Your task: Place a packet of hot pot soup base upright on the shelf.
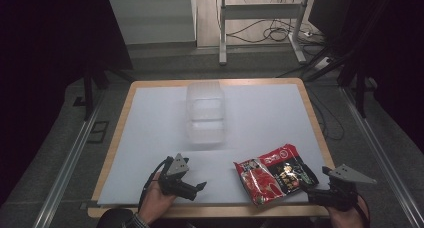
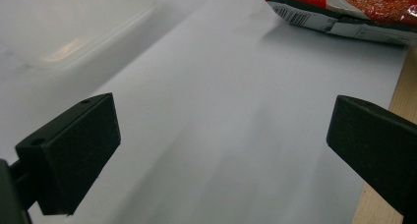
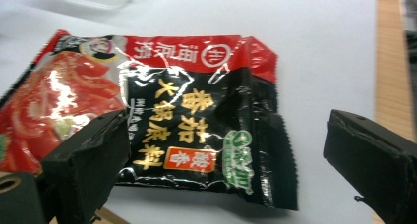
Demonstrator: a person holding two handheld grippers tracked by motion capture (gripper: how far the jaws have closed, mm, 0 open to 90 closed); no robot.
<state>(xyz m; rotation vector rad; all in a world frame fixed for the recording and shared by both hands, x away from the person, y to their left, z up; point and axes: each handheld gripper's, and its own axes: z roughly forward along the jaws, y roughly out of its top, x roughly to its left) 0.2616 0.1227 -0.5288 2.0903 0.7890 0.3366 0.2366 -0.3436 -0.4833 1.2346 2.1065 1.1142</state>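
1. The right gripper sits at the near right edge of the table, its jaws spread wide and holding nothing.
2. A red and black sauce packet lies flat just ahead of those jaws, its near edge close to them but not pinched.
3. The left gripper rests well to the packet's left, jaws wide apart and empty, pointing towards it.
4. A clear plastic container stands farther back, beyond both grippers.
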